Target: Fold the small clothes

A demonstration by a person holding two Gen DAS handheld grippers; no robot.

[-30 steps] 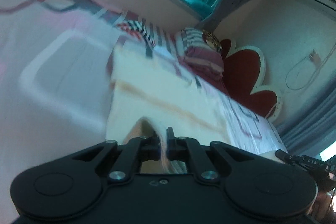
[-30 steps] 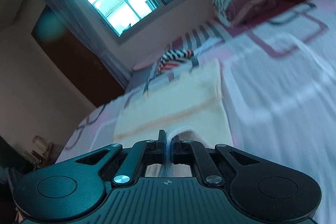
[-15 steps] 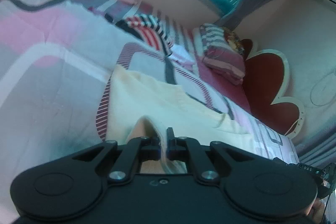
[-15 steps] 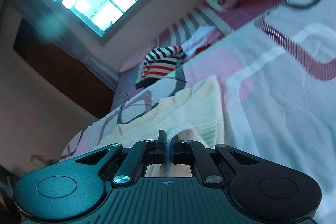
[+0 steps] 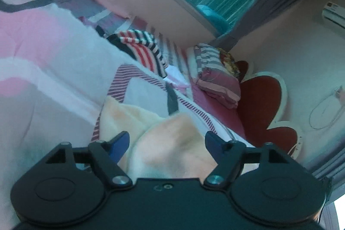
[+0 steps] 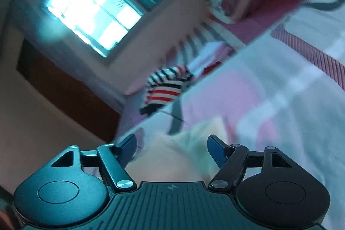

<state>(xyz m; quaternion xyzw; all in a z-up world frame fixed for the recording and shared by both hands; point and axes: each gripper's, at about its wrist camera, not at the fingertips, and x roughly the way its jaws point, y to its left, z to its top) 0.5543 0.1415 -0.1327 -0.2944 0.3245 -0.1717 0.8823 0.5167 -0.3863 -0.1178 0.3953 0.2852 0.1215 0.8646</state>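
— Both grippers are low over the bed now. Left gripper: its jaws are opening, blue pads spread wide, and the cream garment bulges up between them without either pad pressing on it.

— And the other side?

— Same picture. Right gripper has its jaws opening too, with the pale cloth lying loose in the gap, touched by neither pad as far as the blur lets me say.

— Where does the garment sit?

— On the patterned bedspread, pink, white and grey blocks, right under both tools. In the left view a flat cream layer reaches out to the left of the raised fold.

— Anything else on the bed?

— One striped garment, red, white and dark, bunched up farther back toward the window wall. Beyond it a stack of folded bedding rests by the red headboard.
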